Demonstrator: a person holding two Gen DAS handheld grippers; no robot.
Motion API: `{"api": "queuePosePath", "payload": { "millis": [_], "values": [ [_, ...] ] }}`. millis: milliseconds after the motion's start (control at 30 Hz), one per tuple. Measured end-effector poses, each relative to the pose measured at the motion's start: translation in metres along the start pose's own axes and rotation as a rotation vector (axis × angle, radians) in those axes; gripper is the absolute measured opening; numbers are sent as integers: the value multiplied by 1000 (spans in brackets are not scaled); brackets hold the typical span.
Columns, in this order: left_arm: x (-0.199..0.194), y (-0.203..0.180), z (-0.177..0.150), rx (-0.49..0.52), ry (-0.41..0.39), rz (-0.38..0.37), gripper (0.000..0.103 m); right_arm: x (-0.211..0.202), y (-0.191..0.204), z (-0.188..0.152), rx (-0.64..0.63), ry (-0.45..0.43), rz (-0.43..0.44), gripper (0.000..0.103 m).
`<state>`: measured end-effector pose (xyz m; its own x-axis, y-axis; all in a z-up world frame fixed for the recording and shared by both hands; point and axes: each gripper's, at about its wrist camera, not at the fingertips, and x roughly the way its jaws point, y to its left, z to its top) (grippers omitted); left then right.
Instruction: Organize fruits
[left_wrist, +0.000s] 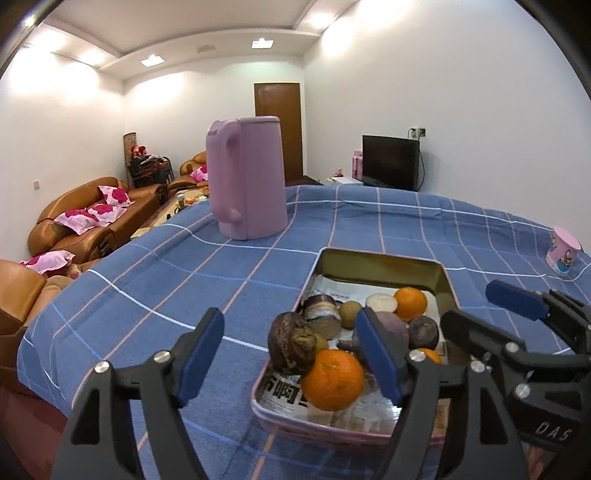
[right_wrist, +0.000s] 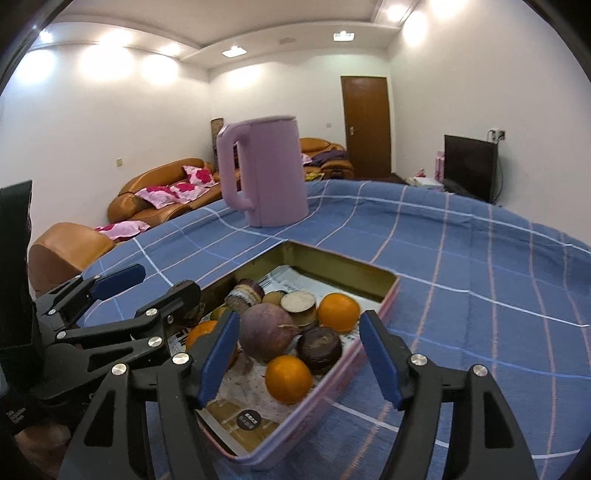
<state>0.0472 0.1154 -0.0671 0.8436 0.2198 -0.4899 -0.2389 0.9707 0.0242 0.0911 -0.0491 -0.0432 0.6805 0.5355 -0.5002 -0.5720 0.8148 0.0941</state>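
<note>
A pink metal tray (left_wrist: 325, 424) lined with newspaper sits on the blue checked tablecloth and shows in the right wrist view too (right_wrist: 388, 295). It holds oranges (left_wrist: 332, 380) (right_wrist: 288, 378) (right_wrist: 338, 312), dark purple fruits (left_wrist: 291, 347) (right_wrist: 267, 332) (right_wrist: 319, 349) and cut pieces (right_wrist: 299, 304). My left gripper (left_wrist: 291, 358) is open, its fingers on either side of the tray's near left corner fruits. My right gripper (right_wrist: 299, 360) is open above the tray's near end, empty. Each gripper shows in the other's view (left_wrist: 487, 310) (right_wrist: 155, 284).
A lilac electric kettle (left_wrist: 245, 177) (right_wrist: 264, 171) stands on the tablecloth (left_wrist: 184, 280) beyond the tray. A pink printed cup (left_wrist: 563, 251) stands at the right edge. Brown sofas with pink cushions (left_wrist: 85, 218), a door and a TV (left_wrist: 391, 160) are beyond the table.
</note>
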Motion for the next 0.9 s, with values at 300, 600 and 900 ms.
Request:
{"api": "queuePosePath", "payload": {
  "millis": [300, 600, 900],
  "values": [
    [-9, -5, 3, 6, -10, -5, 77, -28, -16, -1, 31, -55, -58, 71],
    [-18, -15, 5, 26, -27, -14, 77, -48, -23, -1, 58, -89, -78, 72],
    [-22, -22, 5, 44, -27, -25, 77, -59, -26, -2, 64, -115, -101, 72]
  ]
}}
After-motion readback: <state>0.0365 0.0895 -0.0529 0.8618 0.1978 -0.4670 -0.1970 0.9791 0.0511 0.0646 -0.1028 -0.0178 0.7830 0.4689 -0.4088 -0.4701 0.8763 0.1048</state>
